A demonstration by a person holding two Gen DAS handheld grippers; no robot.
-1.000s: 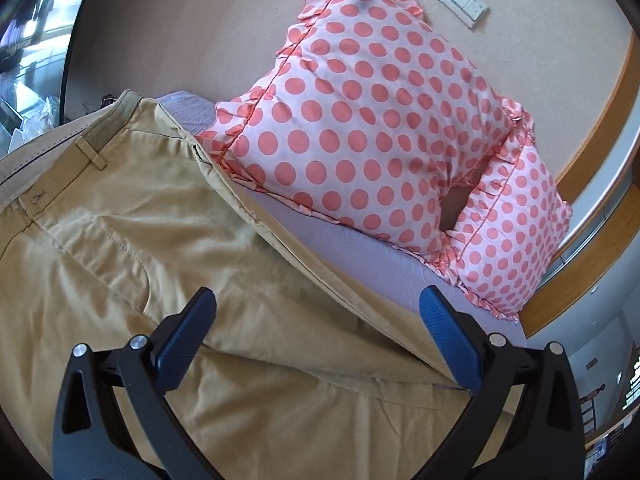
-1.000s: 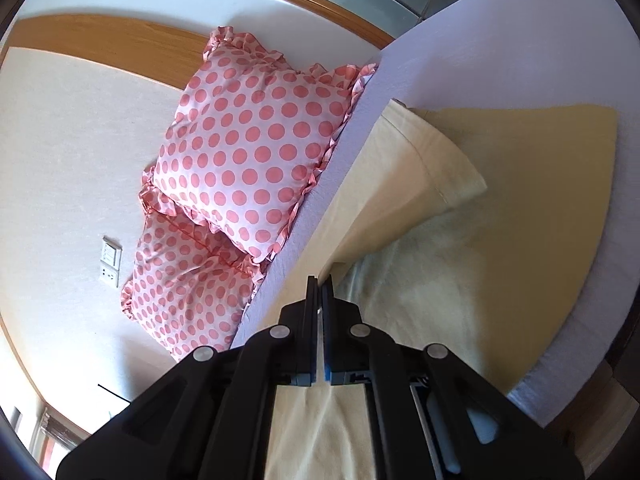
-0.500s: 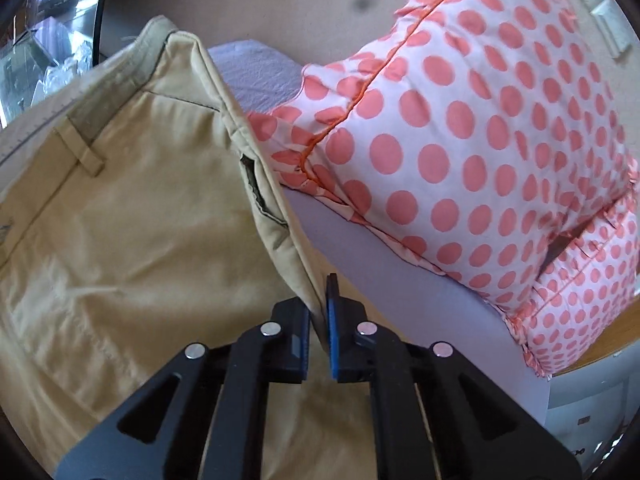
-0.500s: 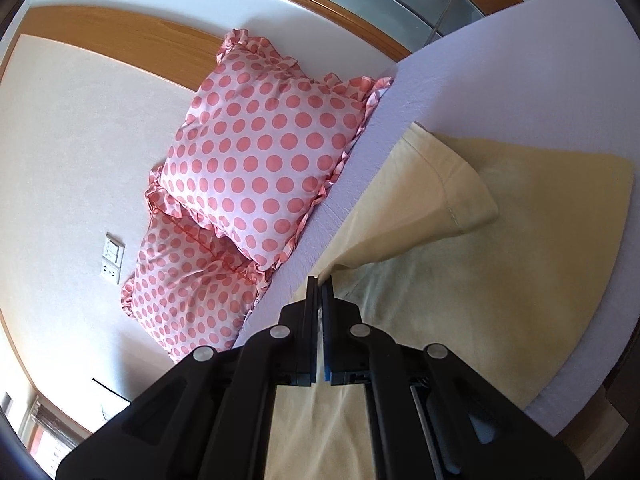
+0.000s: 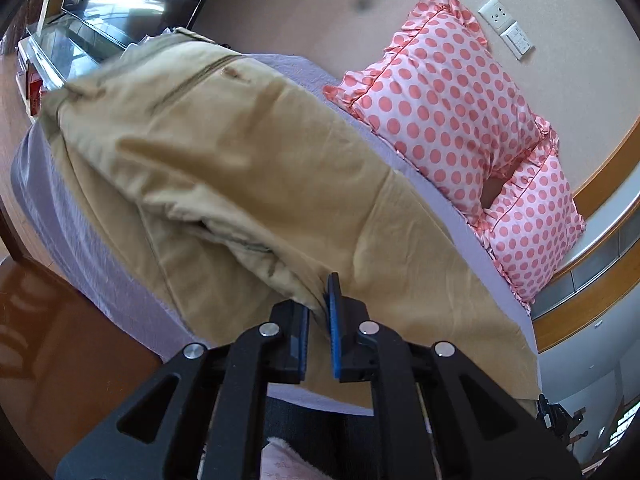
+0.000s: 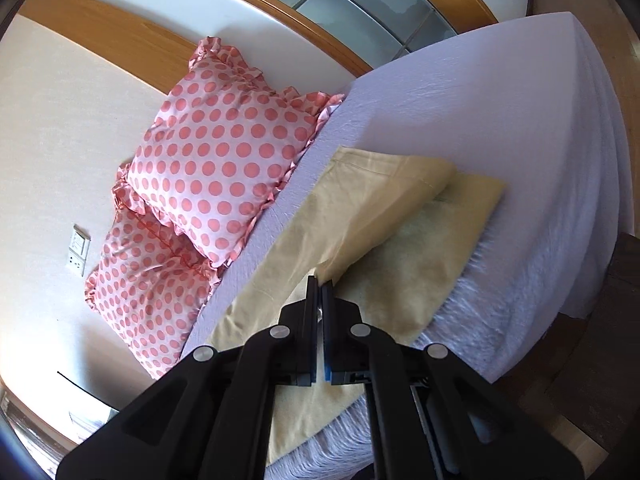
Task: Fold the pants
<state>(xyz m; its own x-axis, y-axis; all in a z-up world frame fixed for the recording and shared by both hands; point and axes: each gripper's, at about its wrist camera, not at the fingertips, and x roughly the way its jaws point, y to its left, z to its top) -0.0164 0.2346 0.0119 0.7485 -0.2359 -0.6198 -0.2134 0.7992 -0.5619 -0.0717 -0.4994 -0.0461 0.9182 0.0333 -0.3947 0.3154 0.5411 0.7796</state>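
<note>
Now, left gripper (image 5: 318,304): pinched tight on a bunched fold of the pants (image 5: 256,168), lifted off the bed (image 5: 80,240).
Right gripper (image 6: 319,292): clamped on a raised edge of the pants (image 6: 360,216), the leg ends lying ahead of it.
Pants: tan, spread lengthwise on the lavender sheet, one side drawn over the other.
Pillows (image 6: 216,168): two pink polka-dot ones beyond the pants, against the wall.

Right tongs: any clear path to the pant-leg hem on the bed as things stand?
Probably not yet. The right tongs are shut on the khaki pants, so they'd have to release first. Otherwise the hem lies ahead on the lavender bedsheet with nothing over it.
</note>
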